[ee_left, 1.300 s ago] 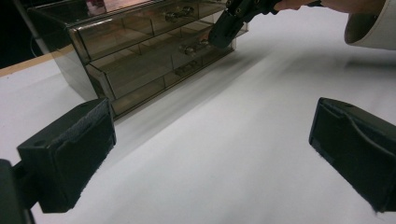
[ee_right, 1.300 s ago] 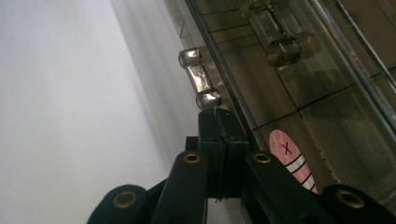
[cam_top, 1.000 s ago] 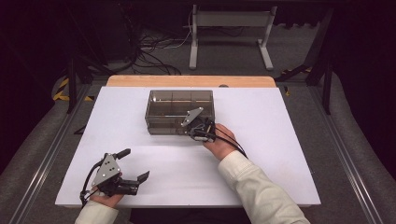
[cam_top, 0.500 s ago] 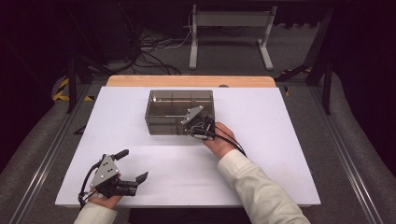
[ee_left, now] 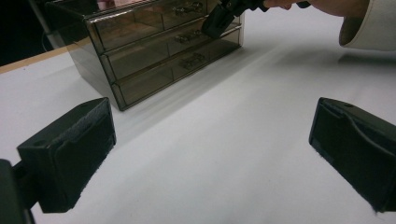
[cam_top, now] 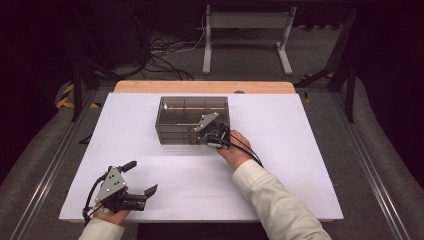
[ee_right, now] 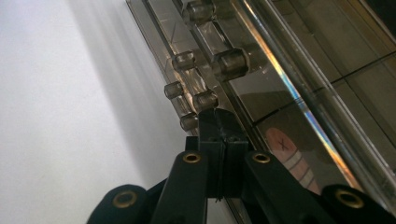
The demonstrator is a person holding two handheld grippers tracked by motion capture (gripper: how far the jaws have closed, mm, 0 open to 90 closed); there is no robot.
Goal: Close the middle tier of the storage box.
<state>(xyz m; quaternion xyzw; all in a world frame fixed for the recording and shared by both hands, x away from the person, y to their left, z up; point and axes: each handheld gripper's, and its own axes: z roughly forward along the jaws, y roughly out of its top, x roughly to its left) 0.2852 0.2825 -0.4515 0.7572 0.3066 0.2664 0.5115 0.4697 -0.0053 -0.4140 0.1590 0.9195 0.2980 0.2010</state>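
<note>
The smoky drawer box [cam_top: 192, 119] sits on the counter [cam_top: 300, 165] toward twelve o'clock. The right hand-held gripper [cam_top: 204, 136] is clenched, jaws pressed together at a drawer's knobs [ee_right: 205, 100] (nothing visibly between them). At seven o'clock, the left hand-held gripper [cam_top: 140, 181] rests released, jaws wide apart.

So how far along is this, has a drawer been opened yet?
Not yet: all three drawers of the smoky plastic chest look pushed in flush. In hand: the right gripper has its jaws shut, tips at the clear knobs on a drawer front; whether they pinch one I cannot tell. The left gripper waits open over the white table. Left, I would guess: pulling the drawer out.
</note>
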